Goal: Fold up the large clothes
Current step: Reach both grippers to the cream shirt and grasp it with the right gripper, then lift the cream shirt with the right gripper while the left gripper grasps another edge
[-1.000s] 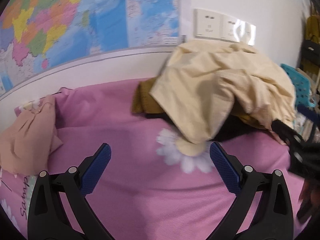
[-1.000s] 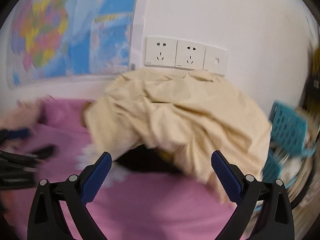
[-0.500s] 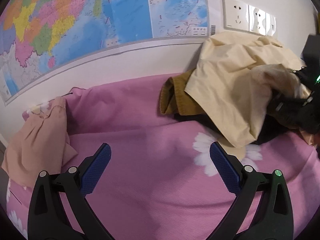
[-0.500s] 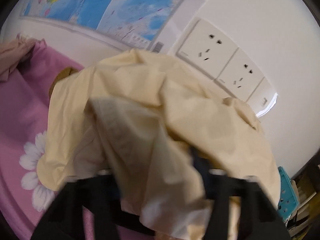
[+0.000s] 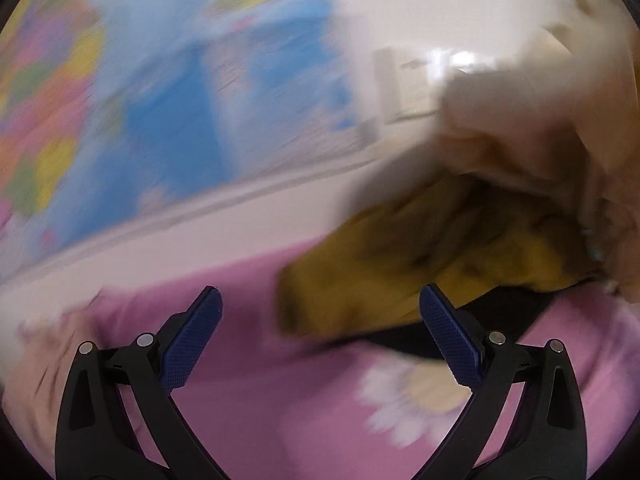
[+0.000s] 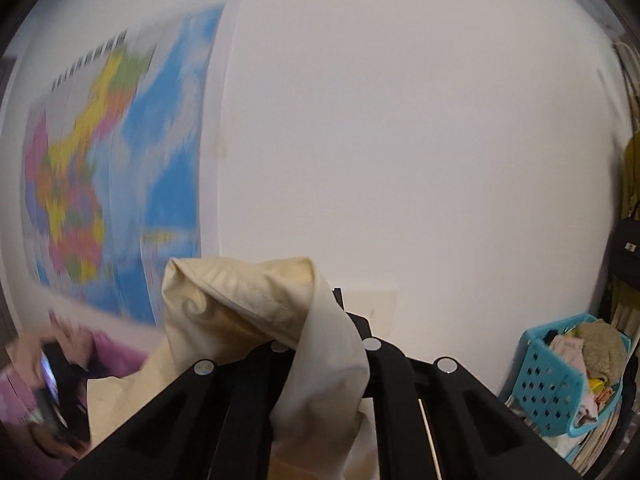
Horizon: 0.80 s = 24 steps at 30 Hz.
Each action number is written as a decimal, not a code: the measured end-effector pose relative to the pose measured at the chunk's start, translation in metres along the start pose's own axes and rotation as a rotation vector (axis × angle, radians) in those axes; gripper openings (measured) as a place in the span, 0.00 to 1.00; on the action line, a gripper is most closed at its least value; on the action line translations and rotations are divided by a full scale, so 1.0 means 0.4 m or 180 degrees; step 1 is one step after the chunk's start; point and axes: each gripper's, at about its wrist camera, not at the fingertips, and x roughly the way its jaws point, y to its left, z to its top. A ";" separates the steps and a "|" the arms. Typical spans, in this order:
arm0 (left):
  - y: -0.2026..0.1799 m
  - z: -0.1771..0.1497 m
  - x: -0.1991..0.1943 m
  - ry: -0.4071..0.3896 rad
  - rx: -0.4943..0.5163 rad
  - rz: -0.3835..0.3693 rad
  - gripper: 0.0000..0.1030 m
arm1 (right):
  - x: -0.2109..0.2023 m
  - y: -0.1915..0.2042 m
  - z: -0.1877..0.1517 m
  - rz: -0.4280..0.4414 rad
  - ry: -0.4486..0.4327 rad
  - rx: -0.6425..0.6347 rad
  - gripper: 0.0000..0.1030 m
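My right gripper [image 6: 320,340] is shut on the cream garment [image 6: 256,304] and holds it lifted in front of the white wall; the cloth drapes over the fingers and hangs down to the left. My left gripper [image 5: 320,344] is open and empty above the pink flowered bedsheet [image 5: 280,420]. In the blurred left wrist view the cream garment [image 5: 520,128] is raised at the upper right, uncovering a mustard-yellow garment [image 5: 400,280] and a black one [image 5: 480,328] on the bed.
A colourful wall map [image 5: 140,100] and wall sockets [image 5: 404,88] are behind the bed. A peach garment [image 5: 36,364] lies at the left. A blue basket [image 6: 560,376] full of clothes stands at the right. The left gripper shows in the right wrist view [image 6: 56,396].
My right gripper has closed on the cream garment and lifted it off the pile, exposing the mustard and black clothes. My left gripper has swung towards the pile, still open.
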 end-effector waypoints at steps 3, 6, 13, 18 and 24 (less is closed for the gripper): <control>-0.067 0.051 -0.008 -0.0315 0.0235 -0.0443 0.95 | -0.064 -0.041 0.057 0.0033 -0.0145 0.0094 0.05; -0.116 0.117 0.001 -0.0642 0.0340 -0.0725 0.95 | -0.101 -0.065 0.105 0.0082 -0.0285 0.0135 0.05; -0.146 0.243 0.112 -0.0901 0.0234 -0.0901 0.95 | -0.166 -0.078 0.159 0.0199 -0.0461 0.0078 0.05; -0.161 0.292 0.162 -0.1077 0.0150 -0.1441 0.73 | -0.158 -0.083 0.148 0.0220 -0.0401 0.0022 0.05; -0.206 0.313 0.184 -0.0849 0.0188 -0.1725 0.03 | -0.143 -0.133 0.124 0.0156 -0.0269 0.0168 0.04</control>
